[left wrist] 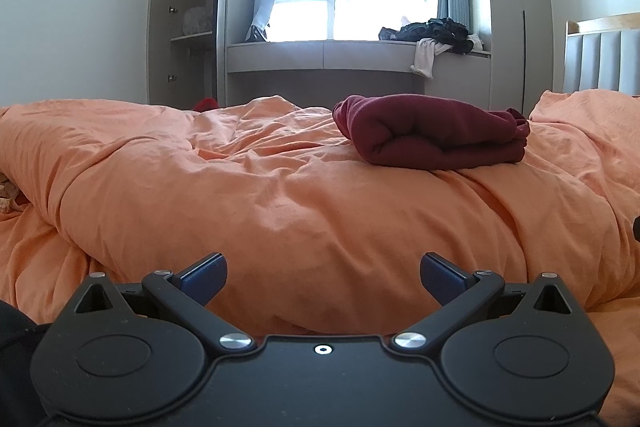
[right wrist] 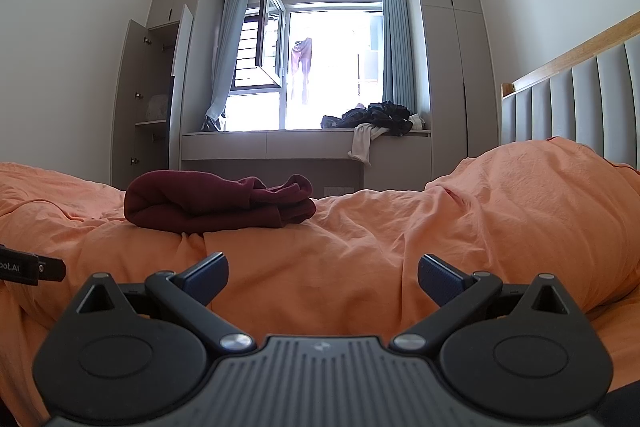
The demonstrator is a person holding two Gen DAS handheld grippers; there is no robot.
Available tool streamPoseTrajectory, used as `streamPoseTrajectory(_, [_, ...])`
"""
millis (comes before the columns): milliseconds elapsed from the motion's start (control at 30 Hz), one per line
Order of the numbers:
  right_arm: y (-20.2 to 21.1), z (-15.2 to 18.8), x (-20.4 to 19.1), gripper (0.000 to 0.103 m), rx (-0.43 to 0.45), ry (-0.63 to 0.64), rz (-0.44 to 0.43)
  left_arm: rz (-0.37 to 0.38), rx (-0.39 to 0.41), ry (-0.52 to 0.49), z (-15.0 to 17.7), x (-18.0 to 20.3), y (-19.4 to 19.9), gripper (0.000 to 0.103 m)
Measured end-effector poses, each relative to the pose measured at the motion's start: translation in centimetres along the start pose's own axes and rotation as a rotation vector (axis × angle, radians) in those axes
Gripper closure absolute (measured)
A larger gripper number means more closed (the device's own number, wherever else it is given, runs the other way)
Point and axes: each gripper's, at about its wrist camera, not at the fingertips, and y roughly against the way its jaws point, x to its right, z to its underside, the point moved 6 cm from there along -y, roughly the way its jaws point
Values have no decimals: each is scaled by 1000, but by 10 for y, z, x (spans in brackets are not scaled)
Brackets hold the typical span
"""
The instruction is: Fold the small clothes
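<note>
A dark red garment (left wrist: 432, 133) lies folded in a thick bundle on the orange bedcover (left wrist: 280, 195), beyond and to the right of my left gripper (left wrist: 323, 277). In the right wrist view the same garment (right wrist: 216, 201) lies ahead and to the left on the bedcover (right wrist: 360, 239). My left gripper is open and empty, low over the near part of the bed. My right gripper (right wrist: 323, 277) is open and empty too, well short of the garment. Part of the left gripper's body (right wrist: 32, 269) shows at the left edge of the right wrist view.
A window seat (left wrist: 320, 57) runs along the far wall with a heap of dark and white clothes (left wrist: 436, 35) on it. An open wardrobe (left wrist: 188, 23) stands at the far left. A padded headboard (right wrist: 580, 95) and a raised orange pillow (right wrist: 532, 195) are on the right.
</note>
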Motion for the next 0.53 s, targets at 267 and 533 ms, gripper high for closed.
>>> streamPoseTrajectory(267, [1, 1, 1, 0, -1, 1, 0, 5, -5, -18, 1, 3, 0, 0])
streamPoseTrajectory(533, [1, 1, 1, 0, -2, 2, 0, -3, -3, -23, 0, 4, 0, 0])
